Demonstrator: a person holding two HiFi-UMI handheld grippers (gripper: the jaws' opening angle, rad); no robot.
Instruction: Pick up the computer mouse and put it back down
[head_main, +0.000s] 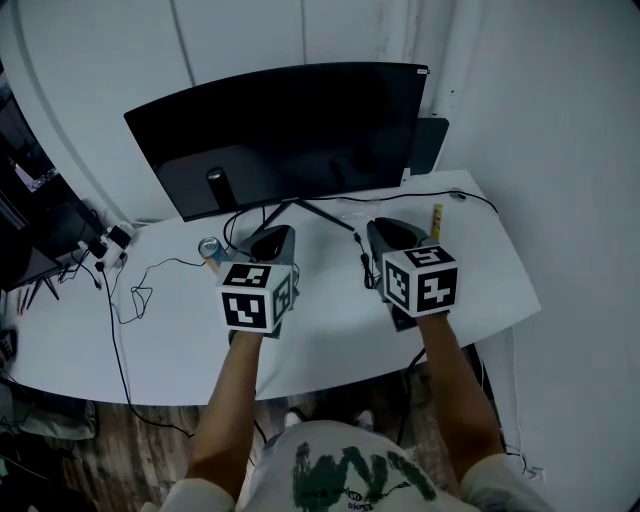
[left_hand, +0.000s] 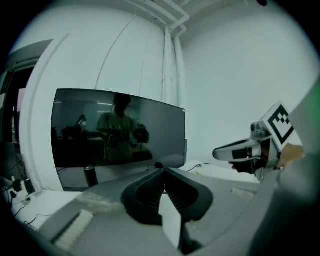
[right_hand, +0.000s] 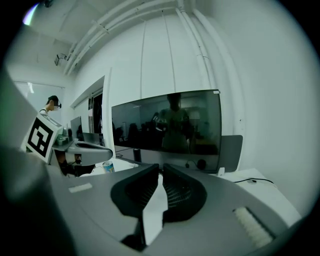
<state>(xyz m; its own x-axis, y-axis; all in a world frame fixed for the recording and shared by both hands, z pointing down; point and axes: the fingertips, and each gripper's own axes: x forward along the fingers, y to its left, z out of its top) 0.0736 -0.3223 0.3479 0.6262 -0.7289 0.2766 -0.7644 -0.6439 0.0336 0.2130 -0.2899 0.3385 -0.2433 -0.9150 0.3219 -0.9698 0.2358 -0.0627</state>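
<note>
Mouse: we find it in no view; our grippers may hide it. Left gripper and right gripper hover mid-frame over the desk, jaws closed, empty. This fits pre-pick or post-putdown.

Curved monitor, screen dark, stands at the back of the white desk. A drink can sits just in front of it, and a thin black cable loops across the desk's left side.

The computer mouse cannot be made out anywhere on the white surface; its look and pose cannot be told.
</note>
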